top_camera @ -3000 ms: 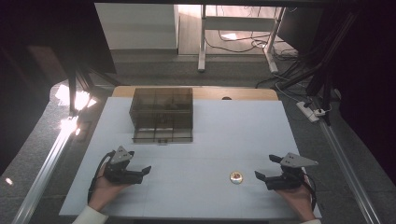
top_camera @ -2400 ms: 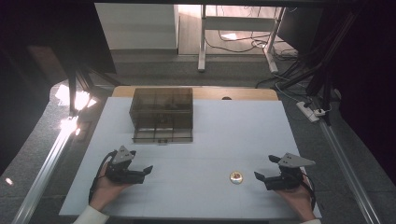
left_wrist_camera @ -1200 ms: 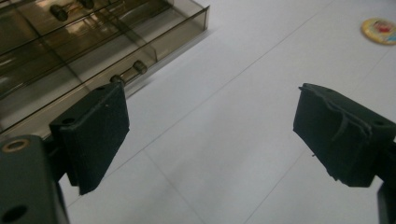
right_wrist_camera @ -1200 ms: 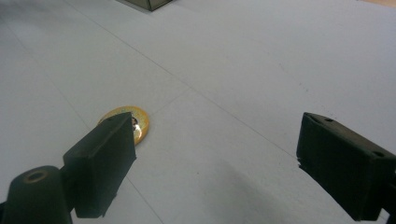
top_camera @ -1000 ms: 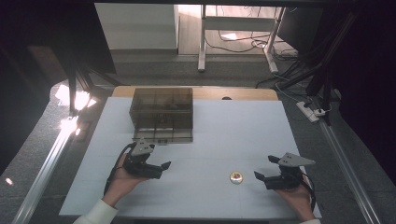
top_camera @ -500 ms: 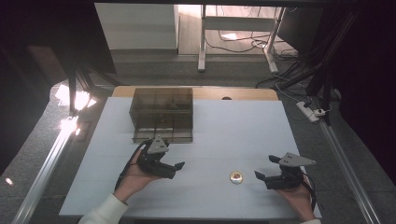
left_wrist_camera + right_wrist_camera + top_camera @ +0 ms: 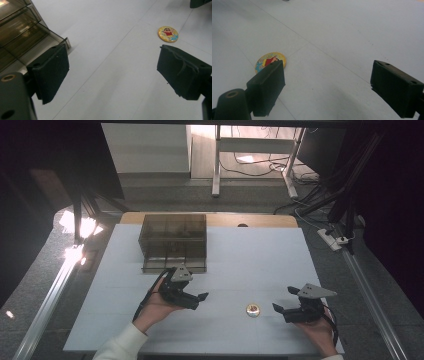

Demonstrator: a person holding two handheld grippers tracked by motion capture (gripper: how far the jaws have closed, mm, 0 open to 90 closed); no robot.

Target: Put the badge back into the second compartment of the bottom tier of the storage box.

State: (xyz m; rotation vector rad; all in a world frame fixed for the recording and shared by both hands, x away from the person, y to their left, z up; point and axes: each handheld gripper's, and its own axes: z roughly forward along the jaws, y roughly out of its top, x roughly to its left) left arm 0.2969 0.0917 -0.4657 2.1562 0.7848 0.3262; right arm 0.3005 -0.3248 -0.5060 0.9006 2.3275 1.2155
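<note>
Fingers wide and empty on both my left gripper (image 7: 196, 299) and right gripper (image 7: 283, 310); small round yellow cartoon badge (image 7: 252, 310) lies flat on the white counter (image 7: 250, 260) between them. Flat badge could skid away when pinched.

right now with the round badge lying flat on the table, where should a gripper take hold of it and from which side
Grip the round badge by its thin rim, one jaw at each opposite edge, coming from straight above. It lies flat, face up, on the white table, so no side offers height to clamp. The right gripper is nearest, open and empty; a pinch may slip.
</note>
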